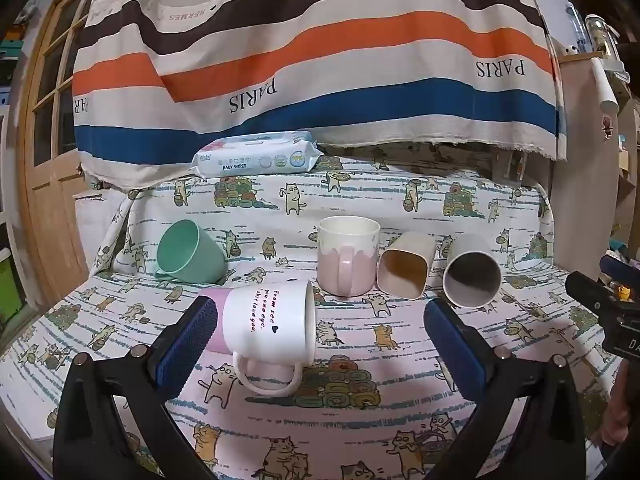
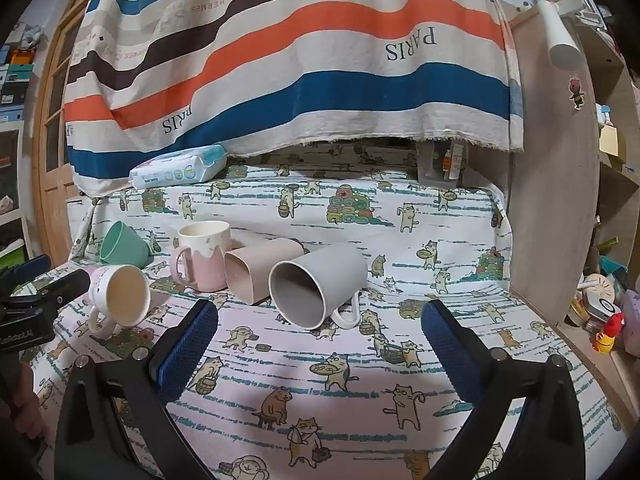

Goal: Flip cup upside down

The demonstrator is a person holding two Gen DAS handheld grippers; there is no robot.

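- The white mug (image 1: pixel 268 320) is seen lying on its side on the cat-print cloth (image 1: pixel 360 420), handle toward the camera, apparently staged for flipping.
- The left gripper (image 1: pixel 320 344) is held wide open, its left pad beside the mug's base; nothing is gripped.
- The right gripper (image 2: pixel 320 344) is likewise spread, empty, right of the mug.
- "I hit love you" is printed on the mug; "BABY WIPES" (image 1: pixel 256 156) is read behind.
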